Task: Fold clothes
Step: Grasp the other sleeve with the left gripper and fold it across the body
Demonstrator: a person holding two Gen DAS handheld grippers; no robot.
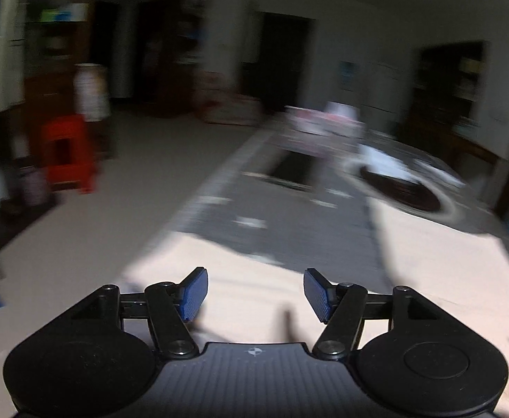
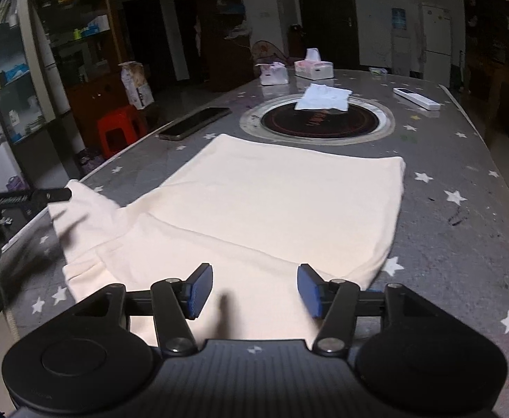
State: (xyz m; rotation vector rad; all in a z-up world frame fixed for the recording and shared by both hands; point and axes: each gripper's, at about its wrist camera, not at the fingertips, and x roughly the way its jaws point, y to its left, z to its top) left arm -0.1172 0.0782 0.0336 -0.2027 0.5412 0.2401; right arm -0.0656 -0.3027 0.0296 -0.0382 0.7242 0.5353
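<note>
A cream garment (image 2: 272,205) lies spread flat on the grey star-patterned table (image 2: 463,244), one sleeve (image 2: 80,209) reaching toward the left edge. My right gripper (image 2: 254,291) hovers open over the garment's near hem, nothing between its blue pads (image 2: 198,291). The left wrist view is motion-blurred; there my left gripper (image 1: 255,294) stands open above the cream garment (image 1: 428,271) near the table's left edge, holding nothing. In the right wrist view a dark blurred part of the left tool (image 2: 28,198) shows beside the sleeve.
A round dark inset (image 2: 319,120) with a folded white cloth (image 2: 324,97) sits beyond the garment. A phone (image 2: 195,122), two tissue boxes (image 2: 313,66), and a white remote (image 2: 416,98) lie on the table. A red stool (image 2: 120,129) and shelves stand at left.
</note>
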